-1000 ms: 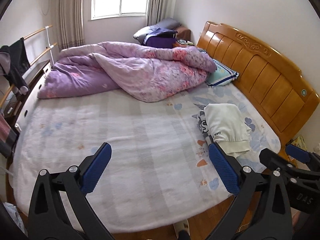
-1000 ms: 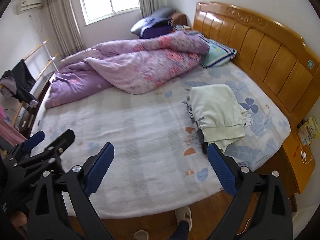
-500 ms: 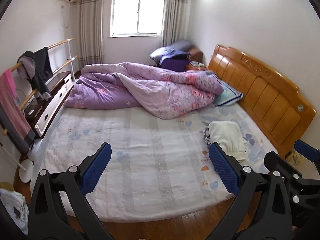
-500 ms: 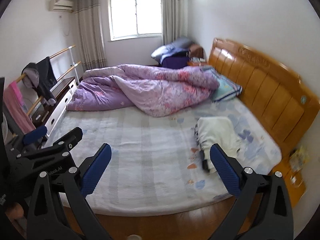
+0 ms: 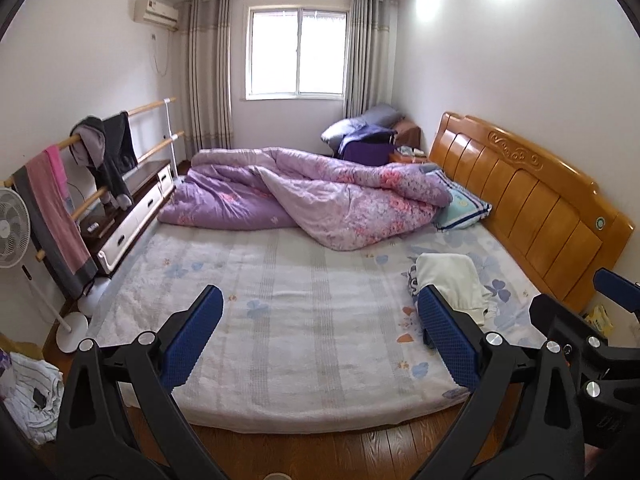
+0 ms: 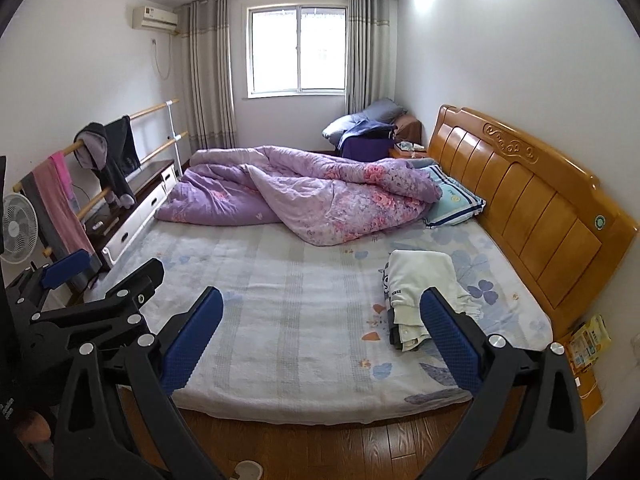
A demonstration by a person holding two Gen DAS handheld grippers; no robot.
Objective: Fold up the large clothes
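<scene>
A folded cream-white garment (image 5: 448,280) lies on top of a small stack of folded clothes on the right side of the bed (image 5: 288,320), near the wooden headboard; it also shows in the right wrist view (image 6: 424,284). My left gripper (image 5: 320,336) is open and empty, held over the floor in front of the bed's edge. My right gripper (image 6: 320,336) is open and empty beside it, also off the bed. Each gripper shows at the edge of the other's view.
A rumpled purple floral quilt (image 5: 320,196) covers the far half of the bed. A wooden headboard (image 5: 532,204) stands on the right. A clothes rail with hanging garments (image 5: 104,152), a fan (image 5: 12,228) and a low cabinet are on the left. Crumpled clothes (image 5: 32,396) lie on the floor at left.
Both grippers have pulled back and up from the bed, so the whole room now shows. Both stay open and empty. The folded stack has not moved.
</scene>
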